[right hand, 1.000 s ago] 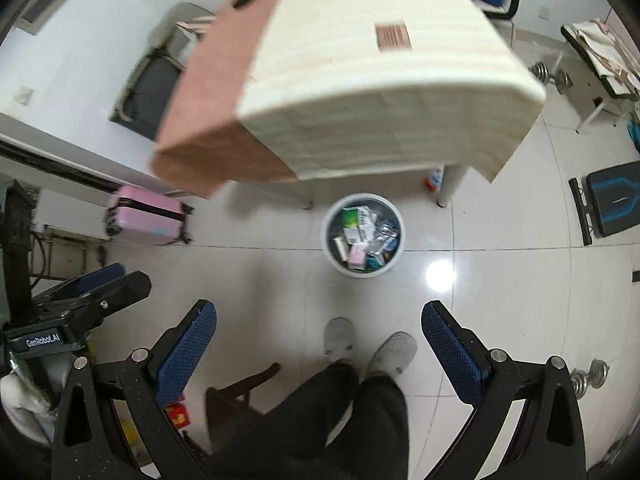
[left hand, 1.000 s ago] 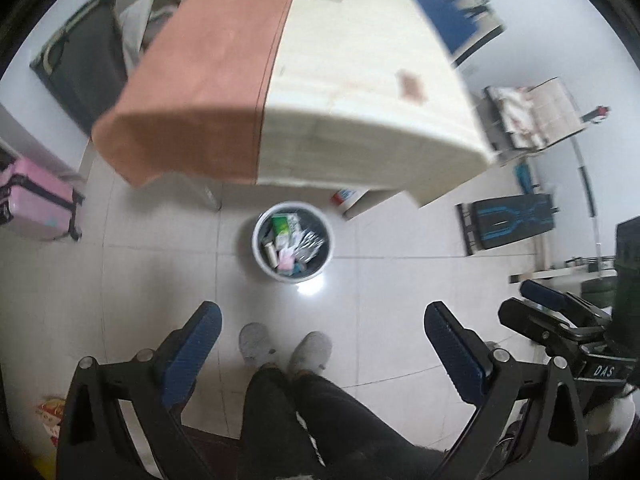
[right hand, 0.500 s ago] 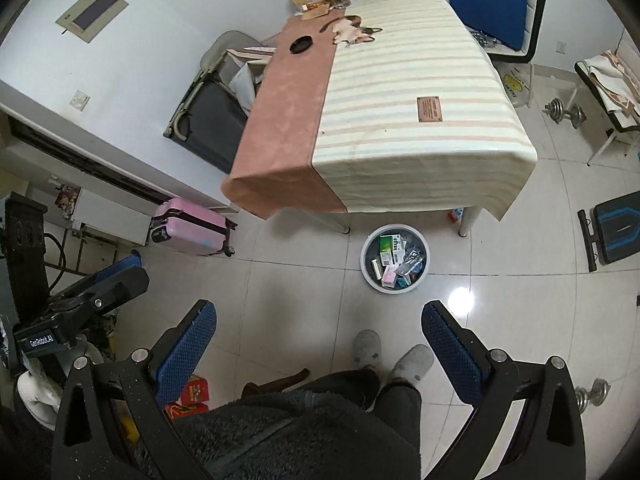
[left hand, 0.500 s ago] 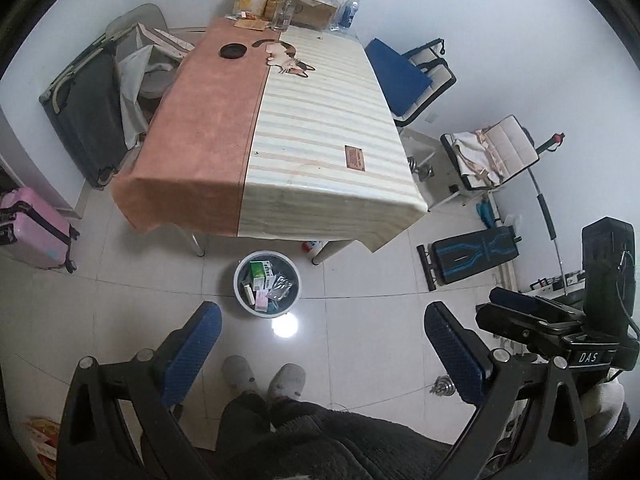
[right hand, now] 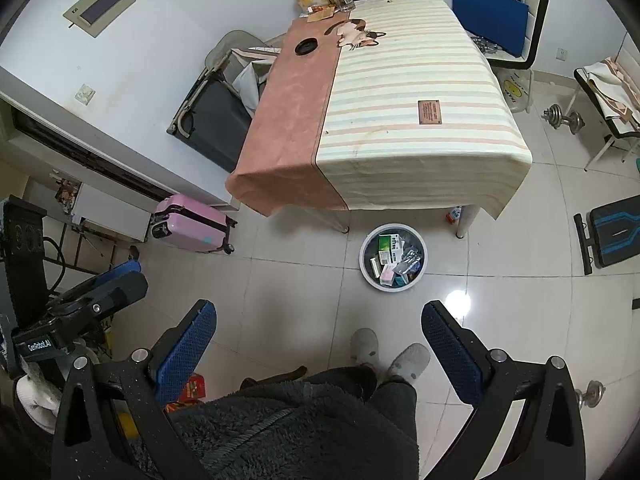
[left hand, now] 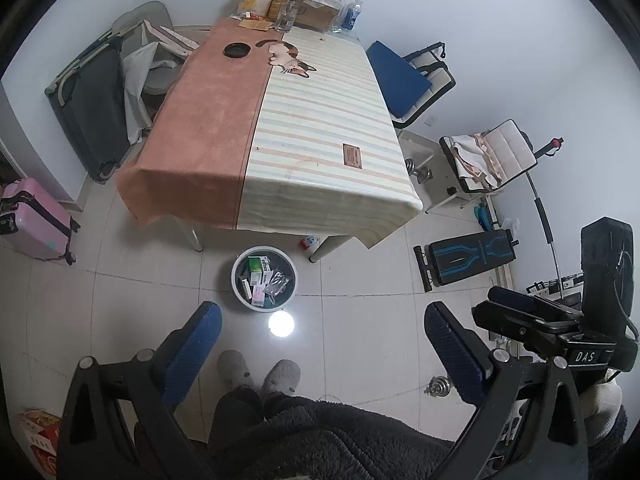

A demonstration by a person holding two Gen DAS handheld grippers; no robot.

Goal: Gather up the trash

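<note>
A round white trash bin (left hand: 264,278) stands on the floor by the table's near edge, holding several boxes and wrappers; it also shows in the right wrist view (right hand: 393,258). My left gripper (left hand: 322,340) is open and empty, held high above the floor. My right gripper (right hand: 318,336) is open and empty, also held high. The table (left hand: 280,132) has a pink and striped cloth, with a dark round object (left hand: 237,50) and bottles, bags and a box (left hand: 304,8) at its far end.
A pink suitcase (left hand: 32,220) stands at left, a dark folded cot (left hand: 96,108) against the wall, a blue chair (left hand: 408,76) and a weight bench (left hand: 468,258) at right. Dumbbells (right hand: 564,116) lie on the floor. The person's slippered feet (left hand: 258,374) are below me.
Both grippers have risen and pulled back from the table, so the whole tabletop and more of the room now show. Both stay open and empty.
</note>
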